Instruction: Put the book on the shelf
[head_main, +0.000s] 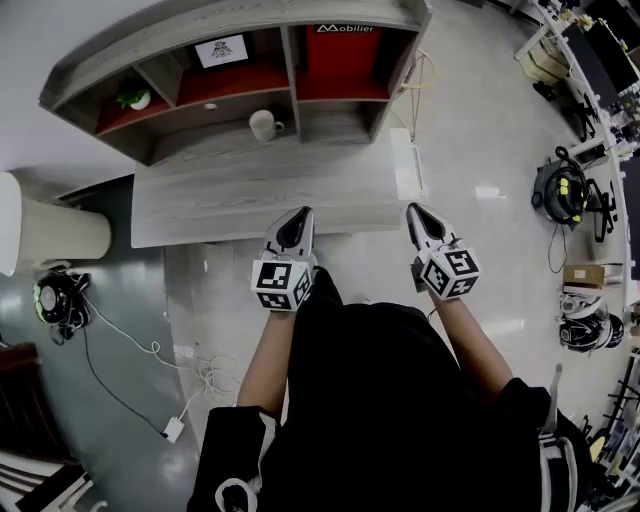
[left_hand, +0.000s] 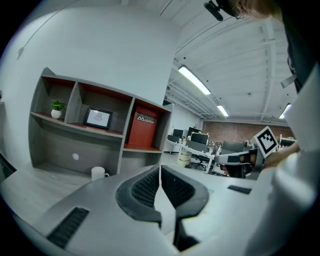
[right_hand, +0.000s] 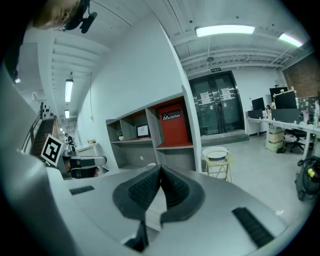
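Our left gripper (head_main: 298, 215) and right gripper (head_main: 417, 212) hang side by side at the near edge of the grey tabletop (head_main: 200, 205), and in each gripper view we see the jaws pressed together with nothing between them. We find the red book (head_main: 345, 50) standing upright in the right-hand upper compartment of the shelf (head_main: 200, 25) at the back of the tabletop, well apart from both grippers. A white mug (head_main: 264, 124) sits at the shelf's foot, a framed picture (head_main: 221, 50) stands in the middle compartment, and a small plant (head_main: 133, 96) in the left one.
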